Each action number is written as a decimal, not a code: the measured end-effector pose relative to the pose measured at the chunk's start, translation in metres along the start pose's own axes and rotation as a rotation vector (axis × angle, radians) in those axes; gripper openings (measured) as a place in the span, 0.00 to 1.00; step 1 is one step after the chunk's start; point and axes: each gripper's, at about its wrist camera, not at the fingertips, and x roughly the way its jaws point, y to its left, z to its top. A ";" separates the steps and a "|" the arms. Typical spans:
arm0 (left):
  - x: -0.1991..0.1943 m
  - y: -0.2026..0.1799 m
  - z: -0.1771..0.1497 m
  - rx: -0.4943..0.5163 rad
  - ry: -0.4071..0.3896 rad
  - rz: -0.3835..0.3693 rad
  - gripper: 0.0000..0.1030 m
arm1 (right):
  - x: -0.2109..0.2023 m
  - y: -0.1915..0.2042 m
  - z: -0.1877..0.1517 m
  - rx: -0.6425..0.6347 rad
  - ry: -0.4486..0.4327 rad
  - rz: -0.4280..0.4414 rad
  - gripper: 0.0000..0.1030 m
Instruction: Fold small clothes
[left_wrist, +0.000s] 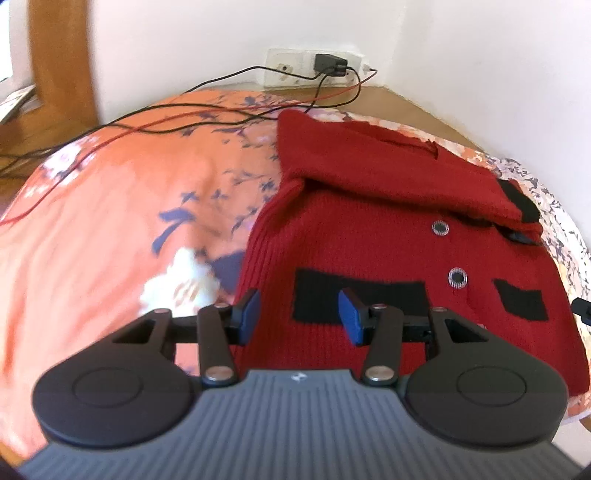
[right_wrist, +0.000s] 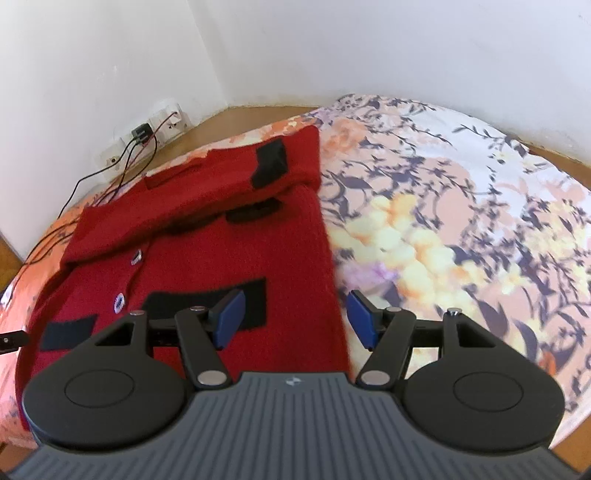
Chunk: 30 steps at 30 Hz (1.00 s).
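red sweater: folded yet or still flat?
Partly folded. The red sweater's top is doubled down over the body on the floral bedsheet; the lower body lies flat. Left claw and right claw open, holding nothing.

Red knit cardigan (left_wrist: 388, 236) with black patches lies flat, top folded down.

Bright, even daylight fills both views, shadows stay soft, the bedspread (right_wrist: 443, 206) smears with motion blur, and fisheye distortion bends the edges.

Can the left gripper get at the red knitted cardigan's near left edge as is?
Probably yes: the left gripper is open over the red knitted cardigan, straddling that edge, nothing between.
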 end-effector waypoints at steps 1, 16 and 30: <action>-0.004 0.001 -0.005 -0.005 0.000 0.009 0.47 | -0.003 -0.003 -0.003 0.000 0.003 -0.003 0.67; -0.015 0.021 -0.052 -0.091 0.043 0.065 0.47 | -0.018 -0.023 -0.033 0.018 0.087 0.073 0.67; -0.011 0.022 -0.058 -0.135 0.044 0.006 0.46 | -0.016 -0.013 -0.036 -0.008 0.120 0.141 0.67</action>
